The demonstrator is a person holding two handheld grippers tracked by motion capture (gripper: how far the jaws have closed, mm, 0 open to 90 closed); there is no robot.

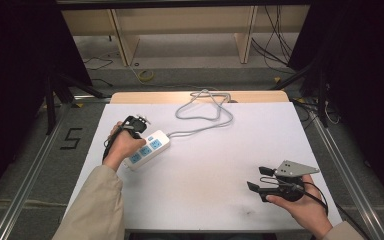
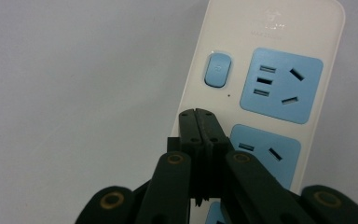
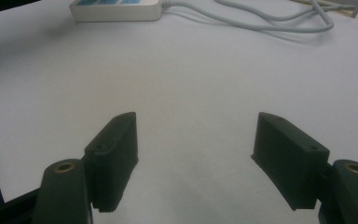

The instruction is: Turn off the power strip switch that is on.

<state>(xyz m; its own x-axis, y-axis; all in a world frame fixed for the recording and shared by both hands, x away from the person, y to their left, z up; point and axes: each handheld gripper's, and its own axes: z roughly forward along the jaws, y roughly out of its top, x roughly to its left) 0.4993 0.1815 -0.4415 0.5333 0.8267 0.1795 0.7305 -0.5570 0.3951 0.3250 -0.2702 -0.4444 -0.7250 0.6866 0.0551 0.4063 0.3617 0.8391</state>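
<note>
A white power strip (image 1: 149,147) with blue sockets lies at the table's left, its grey cable (image 1: 206,114) looping off toward the far edge. My left gripper (image 1: 135,131) is held over the strip's far end by a hand. In the left gripper view the left gripper (image 2: 198,115) is shut with nothing between its jaws, its tip over the power strip (image 2: 228,28) just below the blue switch button (image 2: 217,70). Whether the tip touches the strip, I cannot tell. My right gripper (image 1: 259,178) rests open near the front right, and in its own view the right gripper (image 3: 196,140) holds nothing.
The white table (image 1: 215,165) is bare between the two grippers. In the right gripper view the power strip (image 3: 116,10) and cable (image 3: 261,22) lie far ahead. Beyond the table's far edge are wooden shelving (image 1: 180,30) and floor cables (image 1: 275,50).
</note>
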